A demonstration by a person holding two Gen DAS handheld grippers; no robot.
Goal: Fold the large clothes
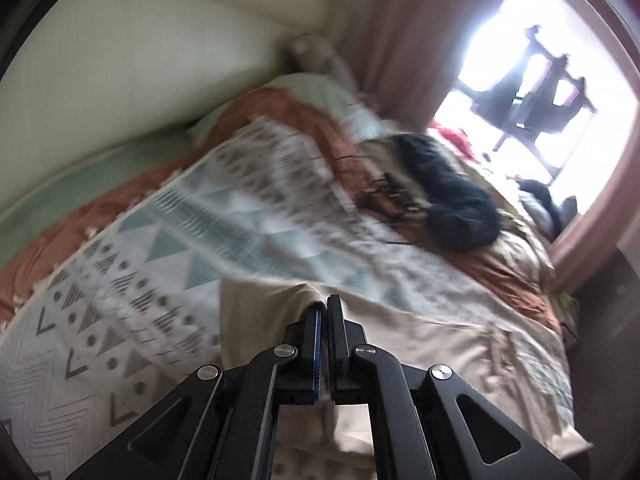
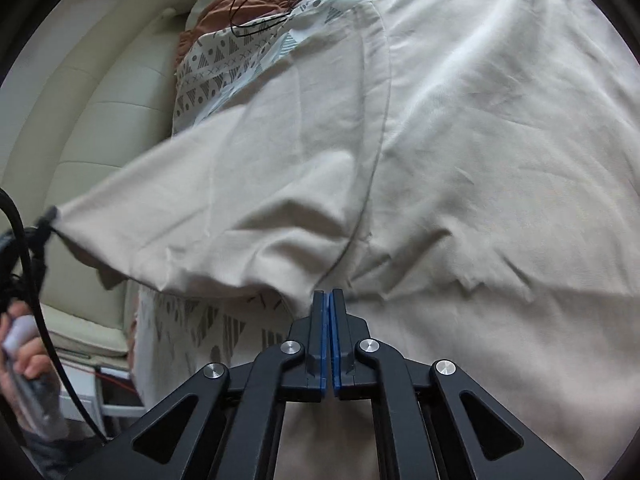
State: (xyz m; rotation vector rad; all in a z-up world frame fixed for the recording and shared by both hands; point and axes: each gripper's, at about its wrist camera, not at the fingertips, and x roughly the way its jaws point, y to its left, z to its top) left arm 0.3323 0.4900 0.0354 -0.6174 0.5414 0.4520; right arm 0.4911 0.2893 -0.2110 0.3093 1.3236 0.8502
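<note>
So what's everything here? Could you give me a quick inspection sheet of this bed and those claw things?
Surface: bed with a patterned bedspread over a rust-orange blanket.
Job's things: beige garment, one edge lifted off the bed.
Clutter: dark fluffy item on the bed.
Grippers: left gripper shut on the beige garment; right gripper shut at the garment's lower edge.
Cables: thin black cable looped on the blanket; thicker one by a hand.
Surroundings: cream padded headboard, pink curtain, bright window.
</note>
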